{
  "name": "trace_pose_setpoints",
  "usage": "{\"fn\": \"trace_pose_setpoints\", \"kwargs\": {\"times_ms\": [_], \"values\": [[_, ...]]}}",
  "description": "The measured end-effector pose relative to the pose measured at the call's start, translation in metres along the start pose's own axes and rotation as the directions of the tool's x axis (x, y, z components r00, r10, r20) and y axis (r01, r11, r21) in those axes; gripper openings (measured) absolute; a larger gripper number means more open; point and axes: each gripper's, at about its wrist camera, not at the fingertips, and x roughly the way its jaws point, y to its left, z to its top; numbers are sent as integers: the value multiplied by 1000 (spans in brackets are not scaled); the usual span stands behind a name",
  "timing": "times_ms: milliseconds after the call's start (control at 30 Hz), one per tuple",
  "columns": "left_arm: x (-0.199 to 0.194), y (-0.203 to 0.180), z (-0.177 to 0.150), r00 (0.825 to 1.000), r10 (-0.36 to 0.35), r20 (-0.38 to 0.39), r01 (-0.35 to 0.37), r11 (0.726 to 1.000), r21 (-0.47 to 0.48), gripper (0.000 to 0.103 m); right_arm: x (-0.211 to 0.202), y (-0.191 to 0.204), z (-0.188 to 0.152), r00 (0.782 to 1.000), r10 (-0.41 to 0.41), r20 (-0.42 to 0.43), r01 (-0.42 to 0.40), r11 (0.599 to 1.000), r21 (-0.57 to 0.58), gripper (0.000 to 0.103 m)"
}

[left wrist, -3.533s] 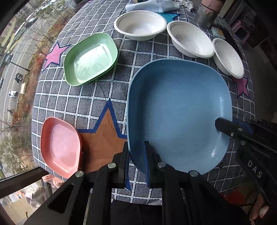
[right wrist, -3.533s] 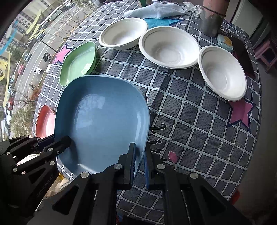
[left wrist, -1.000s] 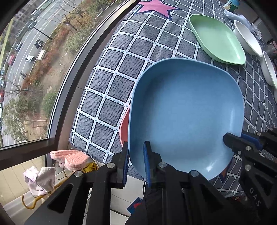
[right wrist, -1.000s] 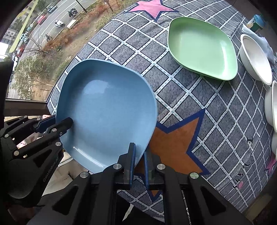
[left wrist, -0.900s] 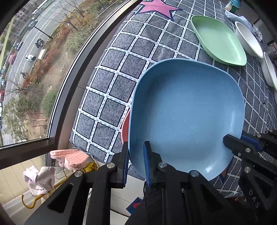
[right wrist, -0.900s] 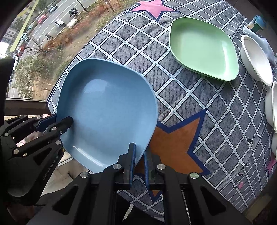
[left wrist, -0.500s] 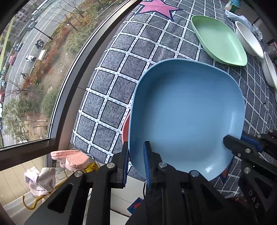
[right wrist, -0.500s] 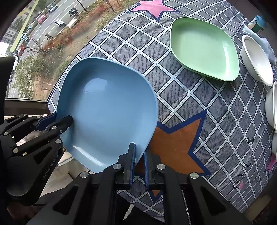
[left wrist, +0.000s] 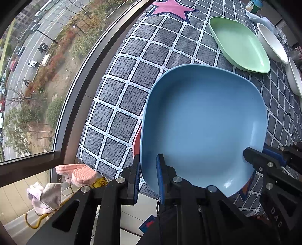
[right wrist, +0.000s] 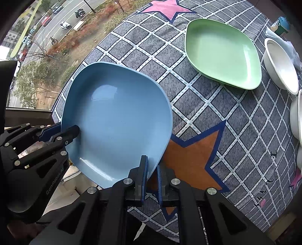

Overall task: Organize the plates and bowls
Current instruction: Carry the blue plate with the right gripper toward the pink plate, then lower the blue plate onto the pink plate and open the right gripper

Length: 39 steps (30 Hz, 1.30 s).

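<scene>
Both grippers on blue plate

The bench wears a grey cloth checked in white, with a pink star at its far end and an orange star nearer. Beside the bench a dark-framed window looks down on a road with cars, bare trees and shrubs in flat daylight. Below the bench edge, on the pale floor, lie pink slippers and a crumpled cloth.
</scene>
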Motion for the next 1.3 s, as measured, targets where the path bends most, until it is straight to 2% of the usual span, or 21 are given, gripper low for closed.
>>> {"fn": "trace_pose_setpoints", "kwargs": {"times_ms": [1133,1200,1300], "values": [[2,6,3,1000,-14,-26,14,1000,-16,18,0,4,0,1000,-6,-10,5,1000,-25,11],[3,5,4,999,-16,-32,16,1000,-12,21,-1,7,-1,1000,-20,-10,19,999,-37,17],[2,4,4,1000,-16,-25,15,1000,-8,23,-3,9,-3,1000,-22,0,22,999,-44,20]]}}
